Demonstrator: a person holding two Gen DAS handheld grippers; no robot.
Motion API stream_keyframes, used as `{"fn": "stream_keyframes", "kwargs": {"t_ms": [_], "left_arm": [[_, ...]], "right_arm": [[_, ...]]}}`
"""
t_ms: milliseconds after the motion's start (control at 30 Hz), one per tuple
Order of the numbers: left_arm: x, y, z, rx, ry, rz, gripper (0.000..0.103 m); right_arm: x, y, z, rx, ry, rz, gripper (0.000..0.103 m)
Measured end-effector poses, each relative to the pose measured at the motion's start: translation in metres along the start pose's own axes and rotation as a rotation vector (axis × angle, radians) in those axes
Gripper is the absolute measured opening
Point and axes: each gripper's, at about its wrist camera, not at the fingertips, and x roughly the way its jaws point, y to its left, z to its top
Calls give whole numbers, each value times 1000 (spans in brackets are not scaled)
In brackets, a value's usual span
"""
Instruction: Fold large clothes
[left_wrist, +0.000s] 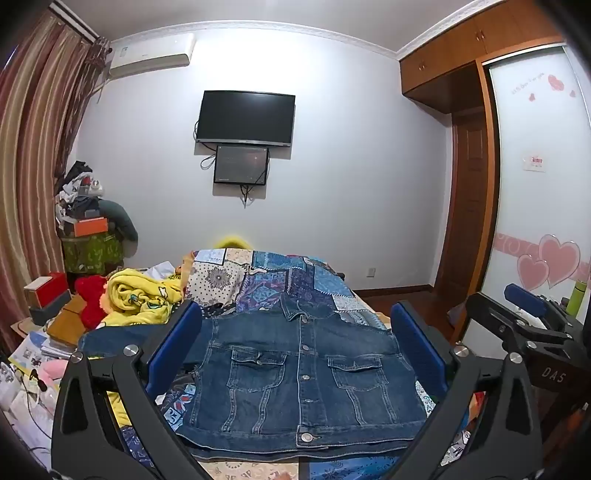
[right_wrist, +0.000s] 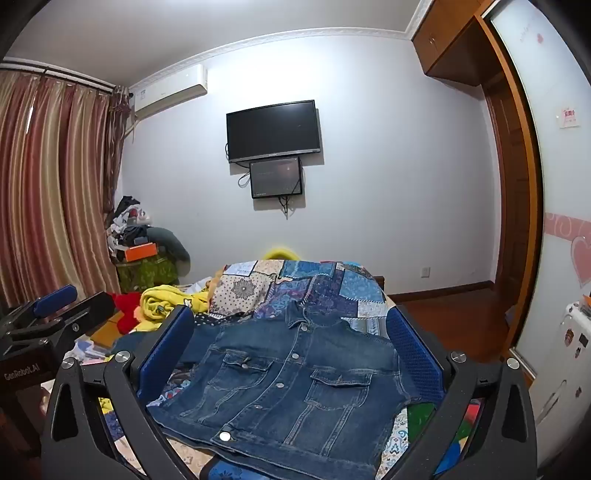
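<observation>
Jacket flat on quilt | hem nearest | left tool, right tool agape, clear above

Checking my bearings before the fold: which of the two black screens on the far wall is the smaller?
The lower screen, hung directly beneath the wide TV. It is narrower, has cables trailing below it, and shows faint marks, while the TV above is plain black.

Denim jacket unobstructed on bed; yellow blanket heaped left, well apart.
</observation>
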Motion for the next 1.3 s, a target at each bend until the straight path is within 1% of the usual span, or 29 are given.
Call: {"fn": "stream_keyframes", "kwargs": {"t_ms": [100,200,300,333,533,633,833,1300], "left_arm": [[-3,-3,-1,10,-1,3,103],[5,-5,-2,-4,31,6,103],[8,-1,0,-11,37,1,103],[10,-2,-1,-10,41,5,103],[10,3,1,-16,41,8,103],[11,4,1,-14,41,8,103],[9,5,1,-18,38,6,103],[7,2,0,-8,37,3,103]], "right_arm": [[0,0,0,-2,-1,-3,103],[1,0,-1,-2,2,-2,103],[-1,1,0,-2,2,-6,103],[1,4,-5,0,2,-5,103],[1,6,-6,6,1,-8,103],[4,-1,-5,13,8,-5,103],[4,-3,-1,15,13,-9,103],[5,-4,-3,10,15,-9,103]]}}
